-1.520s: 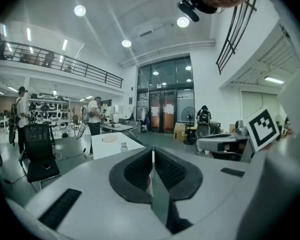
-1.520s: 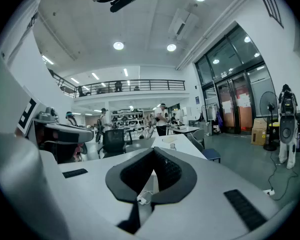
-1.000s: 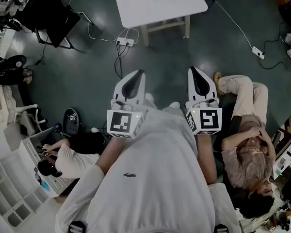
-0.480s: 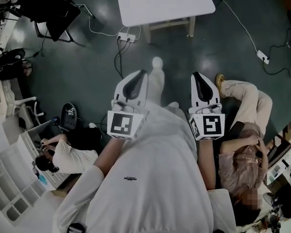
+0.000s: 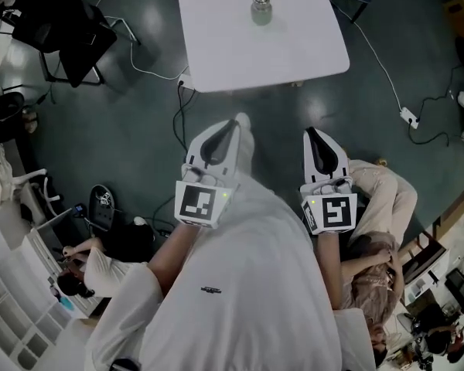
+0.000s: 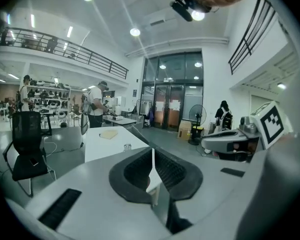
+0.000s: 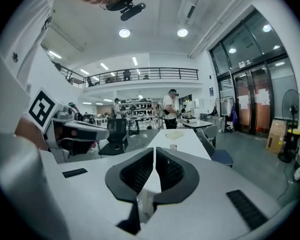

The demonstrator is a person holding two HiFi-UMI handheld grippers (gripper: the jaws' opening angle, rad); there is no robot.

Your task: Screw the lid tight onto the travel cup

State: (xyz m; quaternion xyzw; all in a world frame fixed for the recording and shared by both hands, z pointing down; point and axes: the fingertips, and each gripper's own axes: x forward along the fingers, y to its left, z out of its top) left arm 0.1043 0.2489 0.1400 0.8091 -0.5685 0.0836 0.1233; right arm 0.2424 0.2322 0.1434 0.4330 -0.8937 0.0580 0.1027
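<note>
Ahead, travel cup [image 5: 261, 9] on table [image 5: 216, 45], left claw [image 5: 230, 126] and right claw [image 5: 312, 134] closed, person [image 5: 387, 199] seated right.

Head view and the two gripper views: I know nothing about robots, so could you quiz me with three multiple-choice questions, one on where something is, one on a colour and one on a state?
1. Where is the small greyish travel cup relative to the rectangular table?
A. under it
B. on top of it
C. beside it, held in a gripper

2. What colour is that table?
A. white
B. red
C. black

3. How are the left gripper and the right gripper?
A. both wide open
B. both shut and empty
C. both shut on the cup

Answers:
1 B, the cup stands on the tabletop ahead.
2 A, its top is plain white.
3 B, each gripper view shows the jaws together with nothing between them.
</note>
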